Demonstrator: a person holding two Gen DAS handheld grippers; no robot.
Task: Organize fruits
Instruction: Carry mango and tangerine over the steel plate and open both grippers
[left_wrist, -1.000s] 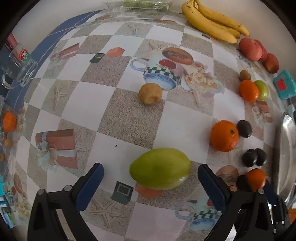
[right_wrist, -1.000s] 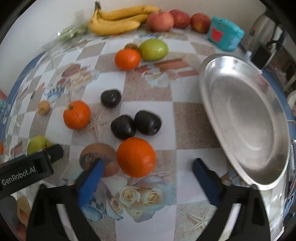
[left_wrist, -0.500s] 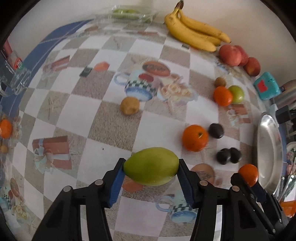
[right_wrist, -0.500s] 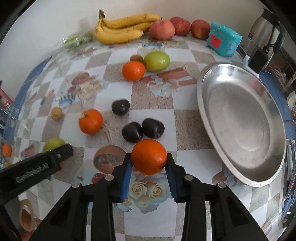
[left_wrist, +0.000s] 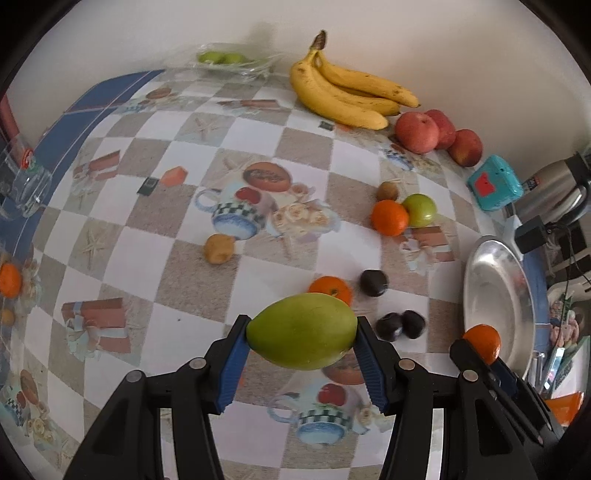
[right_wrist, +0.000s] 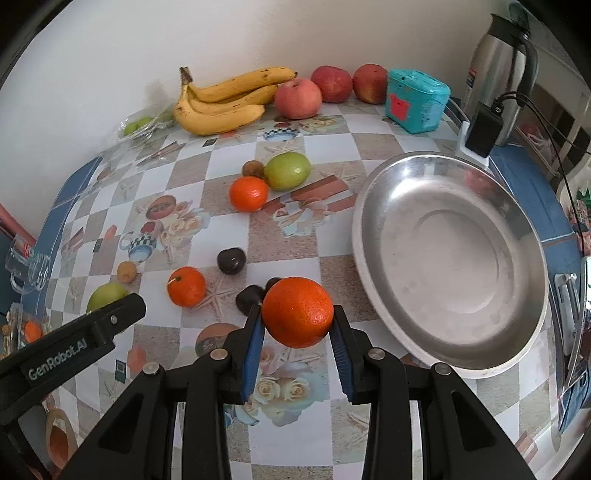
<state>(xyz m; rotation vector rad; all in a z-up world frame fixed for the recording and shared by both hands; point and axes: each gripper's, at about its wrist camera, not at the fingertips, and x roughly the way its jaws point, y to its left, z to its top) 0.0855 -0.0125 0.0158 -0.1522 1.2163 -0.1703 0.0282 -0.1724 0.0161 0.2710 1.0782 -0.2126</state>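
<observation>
The work had barely begun: the steel dish (right_wrist: 448, 254) by the counter's right edge lay bare, and no fruit had been sorted into it.

Nearest, the left claw (left_wrist: 301, 347) had just closed and was clamped on a green mango (left_wrist: 301, 330), smooth, oval and unblemished, held clear above the counter (left_wrist: 184, 266). The right claw (right_wrist: 297, 325) had just closed as well and gripped an orange (right_wrist: 297, 312), round, bright and pebbled, also lifted, just short of the dish's near rim.

Beyond them, loose fruit still waited mid-counter: three dark plums (right_wrist: 231, 260), a second orange (right_wrist: 185, 286), a small brown fruit (left_wrist: 219, 249), then another orange (right_wrist: 248, 193) touching a green apple (right_wrist: 287, 170). At the far edge against the wall lay bananas (right_wrist: 225, 99) and red apples (right_wrist: 298, 98).
</observation>
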